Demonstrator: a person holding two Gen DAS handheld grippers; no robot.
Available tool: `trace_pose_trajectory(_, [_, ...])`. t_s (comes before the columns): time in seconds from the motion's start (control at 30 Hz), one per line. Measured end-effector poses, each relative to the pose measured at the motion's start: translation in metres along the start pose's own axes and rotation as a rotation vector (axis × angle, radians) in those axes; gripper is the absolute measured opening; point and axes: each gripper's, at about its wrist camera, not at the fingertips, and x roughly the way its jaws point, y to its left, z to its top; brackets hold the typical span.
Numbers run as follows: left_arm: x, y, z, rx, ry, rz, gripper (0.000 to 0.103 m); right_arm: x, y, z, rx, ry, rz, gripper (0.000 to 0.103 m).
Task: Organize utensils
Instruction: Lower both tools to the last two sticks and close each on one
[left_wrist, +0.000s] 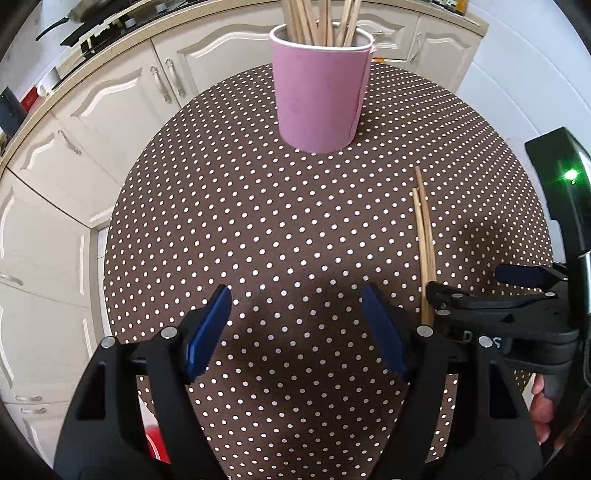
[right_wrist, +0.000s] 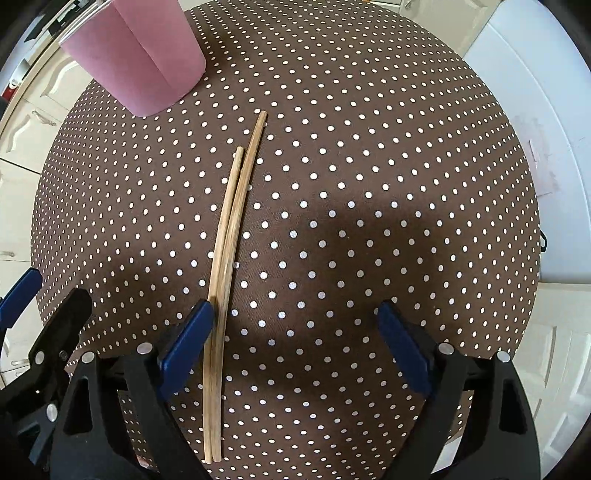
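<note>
A pink cup stands at the far side of the round dotted table and holds several wooden chopsticks. It shows at the upper left in the right wrist view. Two loose chopsticks lie side by side on the cloth; they also show in the left wrist view. My right gripper is open above the table, its left finger beside the chopsticks' near part. My left gripper is open and empty over the near table. The right gripper shows to its right.
Cream kitchen cabinets and a counter with a pan curve behind and left of the table. A white appliance stands to the right. A red object lies on the floor below the table edge.
</note>
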Motion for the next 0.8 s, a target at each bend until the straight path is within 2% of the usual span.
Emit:
trace_pose_trajectory(0.2, [0.003,-0.001,0.002,0.001,0.009,-0.001,0.073,-0.001,-0.017,-0.001,-0.007,0.010,0.016,0.079])
trace_pose_trajectory(0.33, [0.005,-0.001,0.001,-0.005,0.019,0.001,0.073,-0.001,-0.010,-0.010,-0.069,0.013,-0.052,0.076])
trace_pose_trajectory(0.47, [0.005,-0.002,-0.001,-0.012,0.022,0.002,0.073,-0.002,-0.014,-0.012,-0.051,0.002,-0.035,0.075])
trace_pose_trajectory(0.53, [0.005,-0.003,-0.002,-0.012,0.025,0.004,0.073,-0.008,-0.017,-0.015,-0.072,-0.045,-0.027,0.062])
trace_pose_trajectory(0.6, [0.006,-0.004,-0.002,-0.011,0.028,0.005,0.073,-0.014,-0.026,-0.016,-0.063,-0.090,0.021,0.021])
trace_pose_trajectory(0.7, [0.007,-0.009,-0.003,-0.010,0.035,0.001,0.073,-0.013,-0.048,-0.017,0.004,-0.103,0.110,0.005])
trace_pose_trajectory(0.8, [0.009,-0.014,-0.002,-0.007,0.037,-0.008,0.073,-0.012,-0.066,-0.021,0.047,-0.111,0.201,0.005])
